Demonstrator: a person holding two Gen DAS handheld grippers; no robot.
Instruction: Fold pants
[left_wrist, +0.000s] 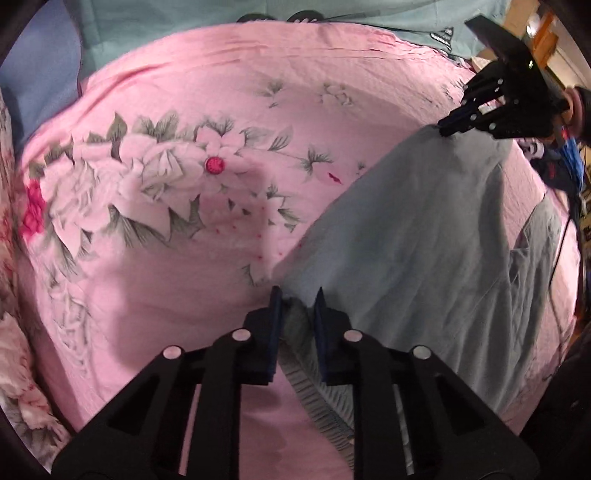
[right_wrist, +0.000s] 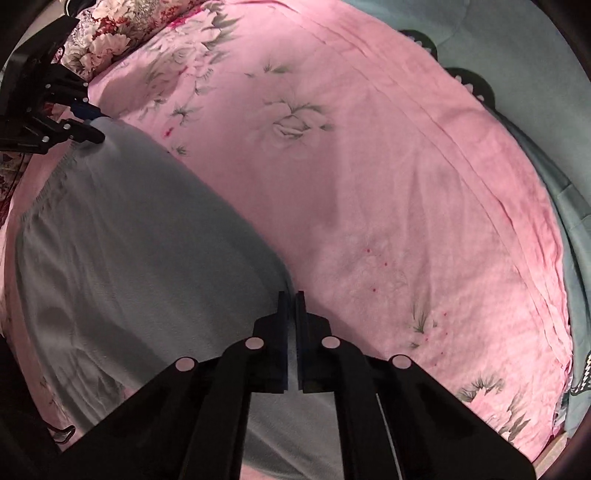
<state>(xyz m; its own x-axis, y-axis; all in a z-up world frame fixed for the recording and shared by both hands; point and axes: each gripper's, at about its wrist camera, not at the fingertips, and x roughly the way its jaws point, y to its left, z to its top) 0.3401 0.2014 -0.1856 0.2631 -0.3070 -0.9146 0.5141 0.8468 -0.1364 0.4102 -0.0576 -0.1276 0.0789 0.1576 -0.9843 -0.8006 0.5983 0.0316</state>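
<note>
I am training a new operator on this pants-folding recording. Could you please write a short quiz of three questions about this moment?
1. True or false: the left tongs grip the grey pants at the elastic waistband.
2. Multiple choice: the pants lie on (A) a wooden table, (B) a pink floral bedsheet, (C) a white tiled floor.
3. Fill in: the right tongs are shut on an edge of the ____.

Key
1. True. The gathered waistband runs between the two fingers.
2. B.
3. Pants. In the left wrist view, the right tongs pinch the fabric and lift it into a small peak.
</note>
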